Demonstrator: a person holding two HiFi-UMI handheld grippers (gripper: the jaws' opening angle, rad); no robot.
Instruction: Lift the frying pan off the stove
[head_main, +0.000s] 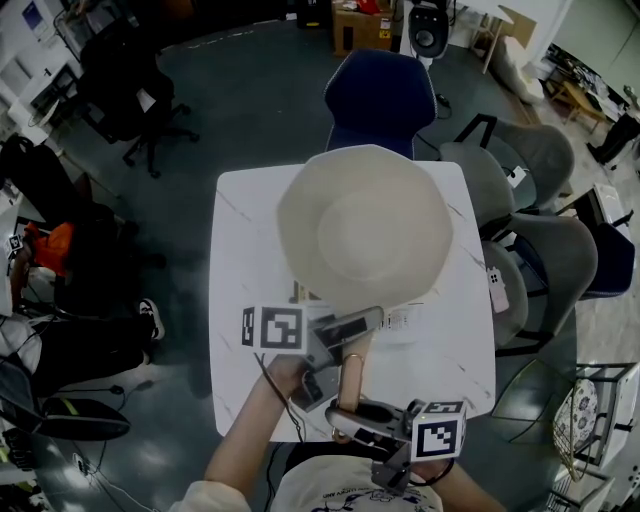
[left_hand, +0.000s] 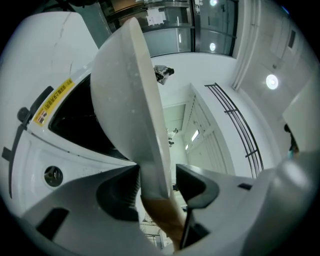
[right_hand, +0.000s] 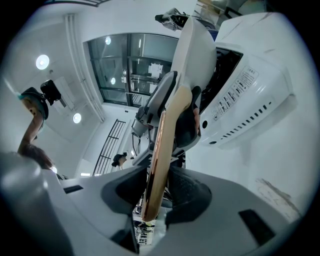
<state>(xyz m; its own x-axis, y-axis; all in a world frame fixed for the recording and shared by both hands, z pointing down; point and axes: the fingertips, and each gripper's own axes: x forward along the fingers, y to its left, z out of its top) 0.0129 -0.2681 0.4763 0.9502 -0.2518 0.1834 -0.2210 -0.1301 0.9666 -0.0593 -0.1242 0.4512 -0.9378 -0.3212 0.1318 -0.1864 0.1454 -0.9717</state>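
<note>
showing the frying pan (head_main: 365, 228) held above the stove (right_hand: 250, 100): left gripper (head_main: 360, 328) clamps the handle (head_main: 352, 375) on the stove side, right gripper (head_main: 345, 415) clamps its wooden end farther from the stove. rigid, probably bowl-heavy; two handle grips resist tipping.

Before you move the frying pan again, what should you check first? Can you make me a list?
1. Left gripper shut on the neck of the frying pan: ok.
2. Right gripper shut on the wooden handle: ok.
3. Pan lifted off the stove, with a gap showing between them: ok.
4. Pan empty inside, seen from the head view: ok.
5. Stove switched off: cannot tell, no light or display shows.
6. Bare patch of table beside the pan for setting it down: ok.
</note>
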